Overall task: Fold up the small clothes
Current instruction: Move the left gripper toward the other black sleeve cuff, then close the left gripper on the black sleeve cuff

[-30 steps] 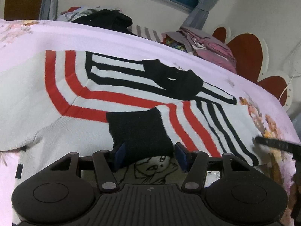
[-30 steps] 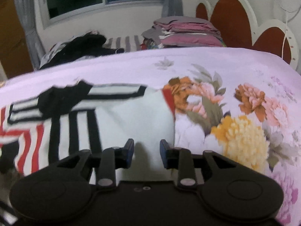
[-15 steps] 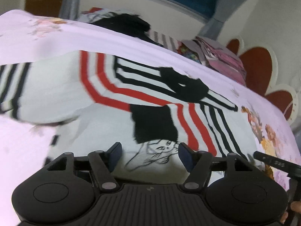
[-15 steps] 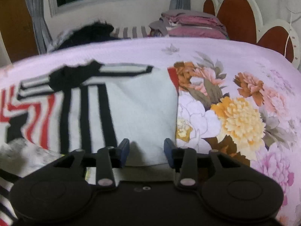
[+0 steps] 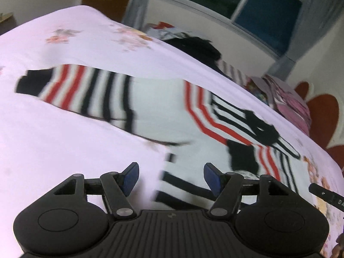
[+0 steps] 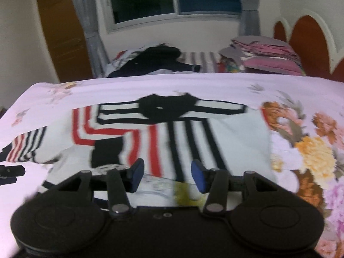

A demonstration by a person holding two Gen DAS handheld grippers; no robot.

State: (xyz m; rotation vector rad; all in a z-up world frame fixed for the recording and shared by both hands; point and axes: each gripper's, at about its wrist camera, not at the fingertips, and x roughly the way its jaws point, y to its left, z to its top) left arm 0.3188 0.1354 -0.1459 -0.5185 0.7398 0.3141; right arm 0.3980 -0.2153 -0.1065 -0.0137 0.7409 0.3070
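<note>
A small white sweater (image 5: pixel 163 116) with red and black stripes and a black collar lies flat on the pink floral bed. Its right sleeve is folded across the chest, and its left sleeve (image 5: pixel 75 88) stretches out to the left. It also shows in the right wrist view (image 6: pixel 185 133). My left gripper (image 5: pixel 169 177) is open and empty above the sweater's lower left edge. My right gripper (image 6: pixel 165 175) is open and empty above the sweater's lower front. The tip of the right gripper shows at the left wrist view's right edge (image 5: pixel 326 195).
The bed sheet (image 5: pixel 64 142) is pink with flowers. A pile of dark clothes (image 6: pixel 154 61) and a stack of folded pink and grey clothes (image 6: pixel 264 53) lie at the far side. A red and white headboard (image 6: pixel 309 36) stands at the right.
Both grippers have pulled back and up from the sweater. The left gripper has swung left, bringing the outstretched left sleeve into view. The right gripper's jaws have opened wider.
</note>
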